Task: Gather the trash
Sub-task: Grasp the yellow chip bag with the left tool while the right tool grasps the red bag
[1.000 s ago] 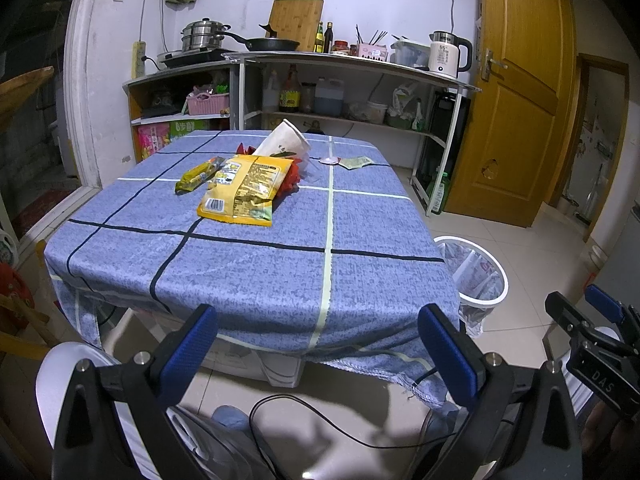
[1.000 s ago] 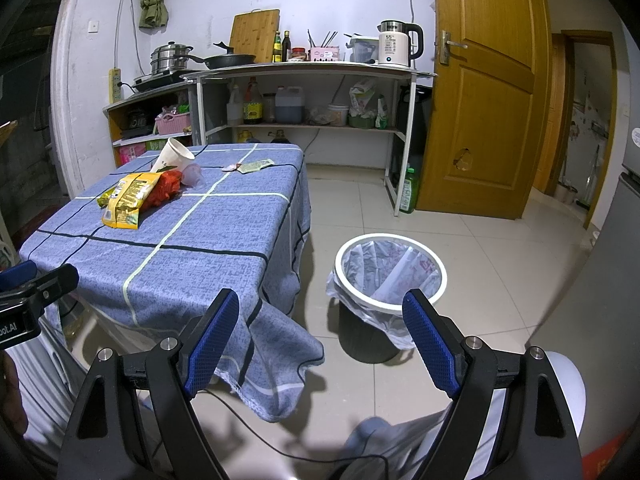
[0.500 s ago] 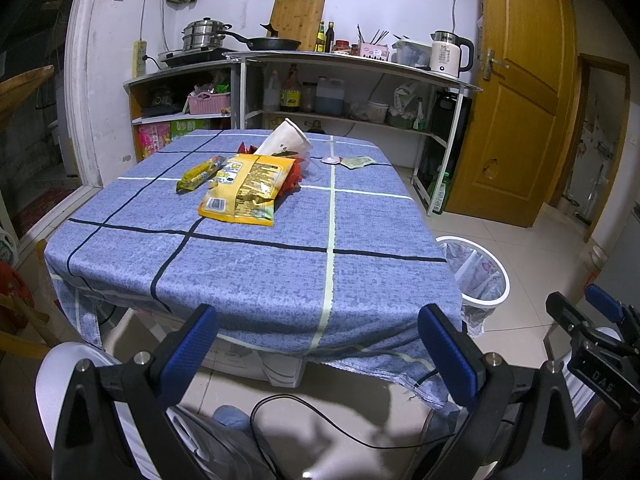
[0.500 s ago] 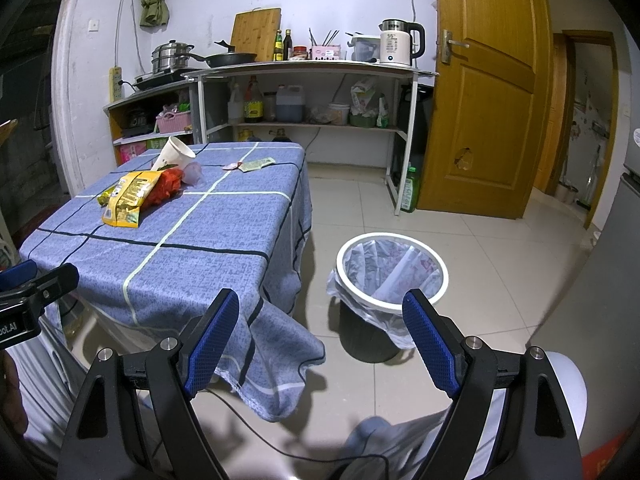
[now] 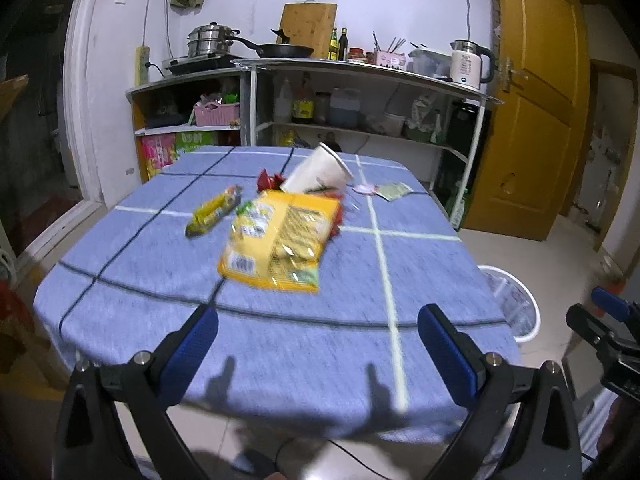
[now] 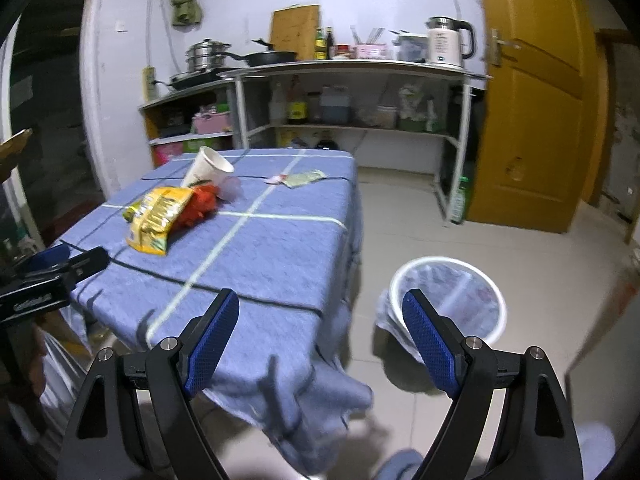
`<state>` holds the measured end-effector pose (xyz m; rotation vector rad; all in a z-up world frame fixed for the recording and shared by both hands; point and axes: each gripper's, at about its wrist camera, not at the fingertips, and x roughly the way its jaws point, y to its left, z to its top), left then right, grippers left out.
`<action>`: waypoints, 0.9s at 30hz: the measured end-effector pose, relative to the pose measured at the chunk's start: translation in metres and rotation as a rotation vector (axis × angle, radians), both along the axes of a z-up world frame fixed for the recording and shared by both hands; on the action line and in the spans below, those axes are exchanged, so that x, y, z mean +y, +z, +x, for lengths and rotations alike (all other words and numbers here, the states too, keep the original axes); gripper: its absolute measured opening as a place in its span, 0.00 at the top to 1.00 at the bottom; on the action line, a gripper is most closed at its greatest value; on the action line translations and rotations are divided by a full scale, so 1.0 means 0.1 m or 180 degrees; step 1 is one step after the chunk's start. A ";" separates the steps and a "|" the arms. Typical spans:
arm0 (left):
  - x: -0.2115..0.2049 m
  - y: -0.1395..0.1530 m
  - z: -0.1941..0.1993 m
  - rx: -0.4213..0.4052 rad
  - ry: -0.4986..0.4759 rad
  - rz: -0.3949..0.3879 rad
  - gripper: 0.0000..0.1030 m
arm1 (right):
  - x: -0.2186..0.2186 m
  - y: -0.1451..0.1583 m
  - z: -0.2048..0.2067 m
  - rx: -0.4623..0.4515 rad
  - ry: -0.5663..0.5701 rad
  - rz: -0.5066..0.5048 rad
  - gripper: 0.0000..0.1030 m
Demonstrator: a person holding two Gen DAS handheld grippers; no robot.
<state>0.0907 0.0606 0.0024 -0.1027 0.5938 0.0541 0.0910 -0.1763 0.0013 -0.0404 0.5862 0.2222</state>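
Trash lies on the blue checked tablecloth [image 5: 360,320]: a yellow snack bag [image 5: 280,244], a small yellow wrapper [image 5: 214,216], a red wrapper [image 5: 266,180], a tipped white paper cup [image 5: 320,170] and a small green packet [image 5: 394,191]. The bag [image 6: 158,216], red wrapper [image 6: 200,206] and cup [image 6: 206,166] also show in the right wrist view. A white lined bin [image 6: 448,296] stands on the floor right of the table. My left gripper [image 5: 318,340] is open and empty over the table's near edge. My right gripper [image 6: 318,334] is open and empty above the table's near right corner.
A kitchen shelf [image 5: 360,68] with pots, bottles and a kettle [image 5: 466,64] runs along the back wall. A yellow door [image 5: 532,120] is at the right. The bin [image 5: 512,304] sits close to the table's right side. Tiled floor [image 6: 500,240] lies around it.
Both grippers have moved up and forward toward the table. The left one now hovers over the near edge; the trash looks closer. The right view has swung toward the table.
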 end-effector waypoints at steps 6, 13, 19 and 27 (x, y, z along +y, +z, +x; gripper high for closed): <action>0.27 0.05 0.44 -0.0063 0.0014 0.0002 0.06 | 0.26 0.04 0.44 0.0060 0.0318 0.0050 0.18; 0.49 -0.02 0.96 0.0106 -0.0135 -0.0064 0.05 | 0.55 0.03 0.80 0.0091 0.0520 0.0028 0.18; 0.42 -0.18 1.26 0.0315 -0.0268 0.0051 0.05 | 0.65 -0.02 0.98 0.0127 0.0564 0.0025 0.18; 0.42 -0.44 1.41 0.0641 -0.0241 0.0013 0.16 | 0.74 -0.07 1.15 0.0180 0.0635 -0.0008 0.18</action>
